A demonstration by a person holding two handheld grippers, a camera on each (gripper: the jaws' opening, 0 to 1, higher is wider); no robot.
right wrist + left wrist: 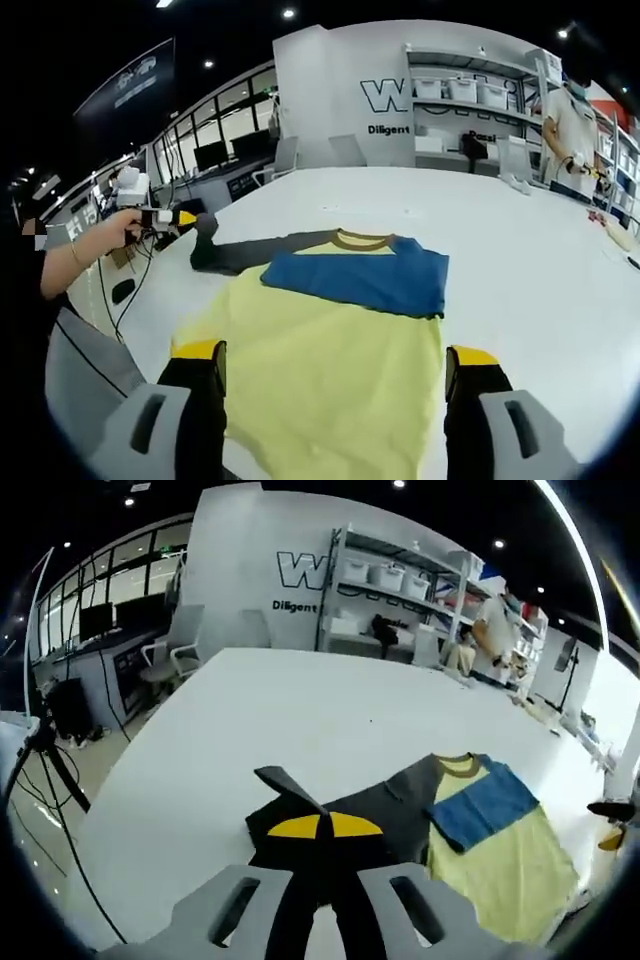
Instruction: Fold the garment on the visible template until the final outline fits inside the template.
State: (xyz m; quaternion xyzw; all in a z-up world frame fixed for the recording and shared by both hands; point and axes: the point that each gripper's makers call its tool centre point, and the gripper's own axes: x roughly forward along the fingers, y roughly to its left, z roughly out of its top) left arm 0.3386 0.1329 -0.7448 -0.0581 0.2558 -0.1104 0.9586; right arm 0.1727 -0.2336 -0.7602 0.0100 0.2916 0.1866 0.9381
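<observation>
A garment (330,340) with a yellow body, a blue panel (362,275) across the chest, a brown collar and dark grey sleeves was laid flat on a wide white surface (500,230). In the right gripper view it was seen from the hem, with the collar at the far end and the blue panel folded over the upper chest. The right hand-held gripper (332,385) was held open, its two yellow-tipped jaws set wide apart on either side of the near hem; whether they touched the cloth could not be told.

In the left gripper view the left hand-held gripper (322,845) was closed on the dark sleeve (330,815), which was drawn out to the left of the garment's body (500,860). The jaw tips were pressed together on the fabric, and a pointed corner of sleeve was left standing up just beyond them. In the right gripper view this gripper was seen at far left, held in a person's hand (112,232), with the sleeve end just beside it.

Much bare surface was left on the far side and on the right of the garment; its left edge ran near the sleeve. The near hem was cut off at the bottom of the right gripper view. No template outline could be made out on the surface. Shelving (400,590) and a standing person (570,125) were seen beyond the far edge.
</observation>
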